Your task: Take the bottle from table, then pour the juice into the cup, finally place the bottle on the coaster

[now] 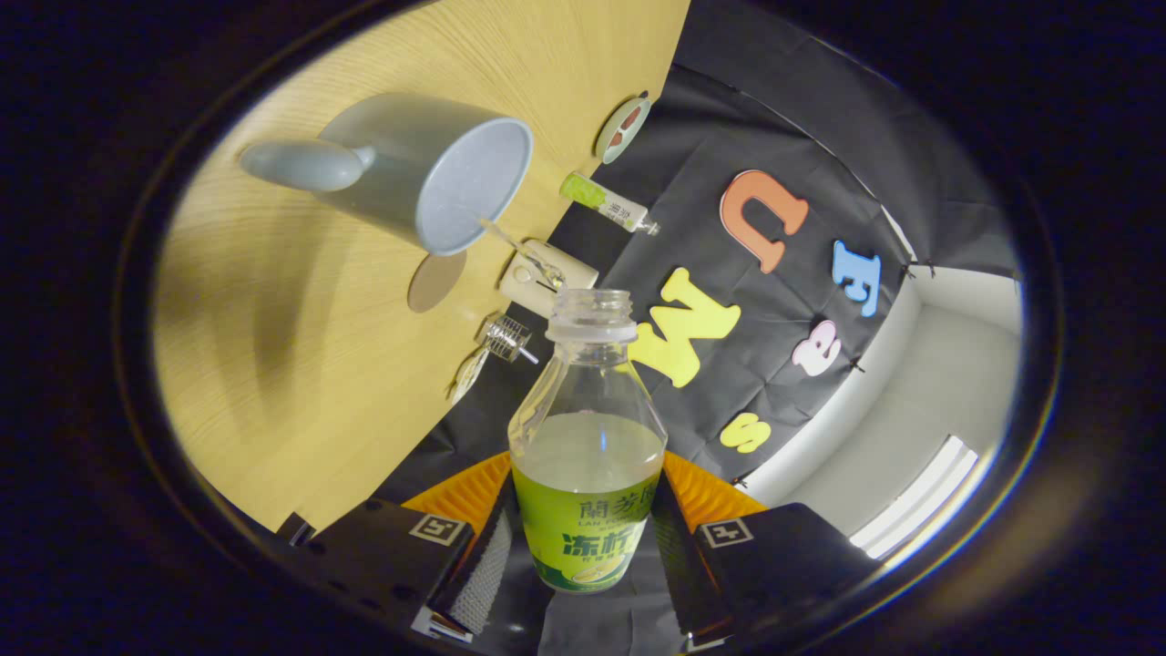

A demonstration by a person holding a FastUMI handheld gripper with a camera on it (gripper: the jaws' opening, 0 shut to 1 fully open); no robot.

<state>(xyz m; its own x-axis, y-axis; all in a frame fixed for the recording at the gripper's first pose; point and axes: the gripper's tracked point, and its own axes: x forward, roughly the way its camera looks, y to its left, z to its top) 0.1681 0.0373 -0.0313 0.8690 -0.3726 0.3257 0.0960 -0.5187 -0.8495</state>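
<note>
we hold the open bottle (588,437) clamped between both fingers of the gripper (583,565), tilted near the cup (428,173) over the table (301,383). its mouth sits short of the rim, so juice may spill there.

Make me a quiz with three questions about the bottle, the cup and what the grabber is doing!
1. Where is the bottle?
A. between the hand-held gripper fingers
B. inside the cup
C. on a coaster

2. What colour is the cup?
A. red
B. pale blue-grey
C. black

3. How is the bottle's top?
A. capped
B. corked
C. open

Answers: 1 A, both fingers press its label sides. 2 B, its wall, handle and inside look pale blue-grey. 3 C, the neck's threads are bare, with no cap.
</note>
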